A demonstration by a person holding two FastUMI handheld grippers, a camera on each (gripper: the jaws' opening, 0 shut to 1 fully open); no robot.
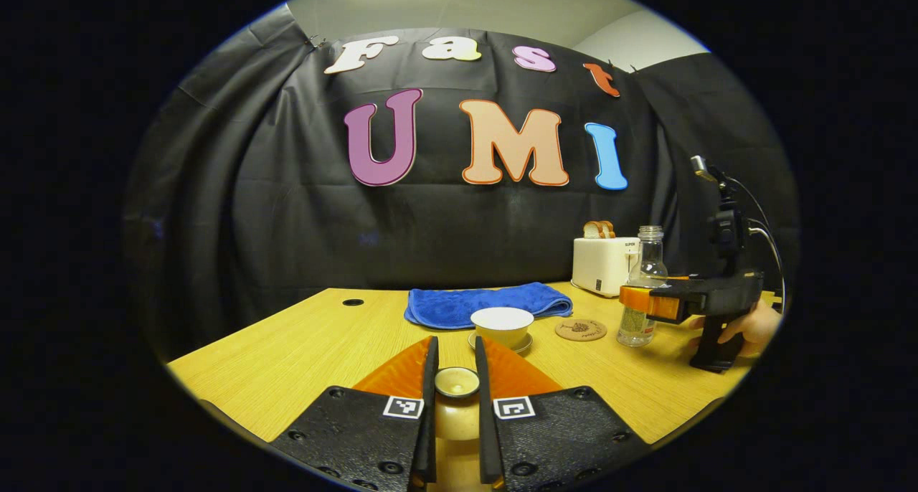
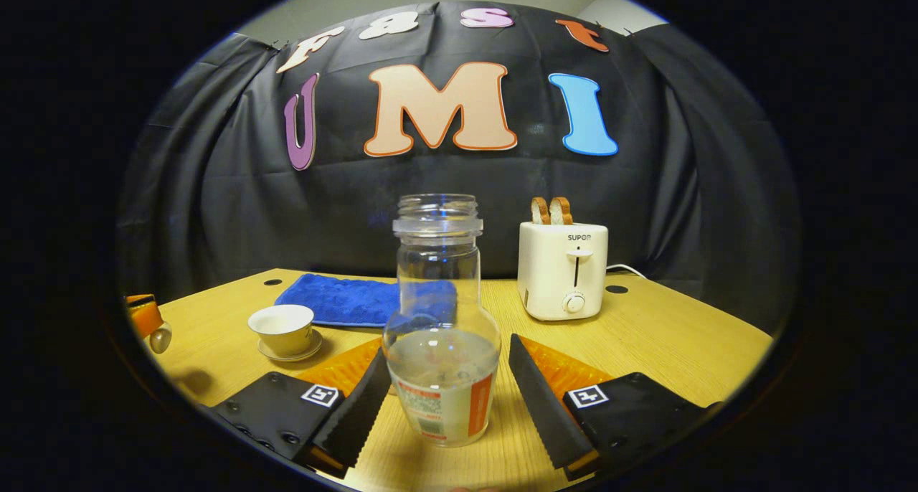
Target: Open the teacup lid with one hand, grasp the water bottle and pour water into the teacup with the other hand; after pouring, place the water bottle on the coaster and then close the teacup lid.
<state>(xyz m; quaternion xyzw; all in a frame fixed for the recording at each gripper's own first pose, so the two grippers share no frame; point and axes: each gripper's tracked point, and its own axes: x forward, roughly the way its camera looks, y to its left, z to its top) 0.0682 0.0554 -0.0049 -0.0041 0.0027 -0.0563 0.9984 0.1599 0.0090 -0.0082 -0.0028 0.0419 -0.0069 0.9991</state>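
My left gripper [image 1: 456,344] is shut on the cream teacup lid [image 1: 457,383], held above the table. Just beyond it the lidless white teacup [image 1: 502,325] sits on its saucer, with the round brown coaster [image 1: 581,329] to its right. The clear water bottle [image 2: 441,334], capless and partly filled, stands on the table between the spread fingers of my right gripper [image 2: 448,348], which is open around it. In the left gripper view that right gripper [image 1: 638,300] is level with the bottle [image 1: 643,277], held by a hand [image 1: 749,327]. In the right gripper view the teacup [image 2: 281,327] is at the left.
A folded blue cloth [image 1: 488,304] lies behind the teacup. A white toaster [image 2: 563,273] with bread slices stands at the back right, its cable trailing off behind. The wooden table [image 1: 287,363] has a cable hole [image 1: 352,302] near the back edge.
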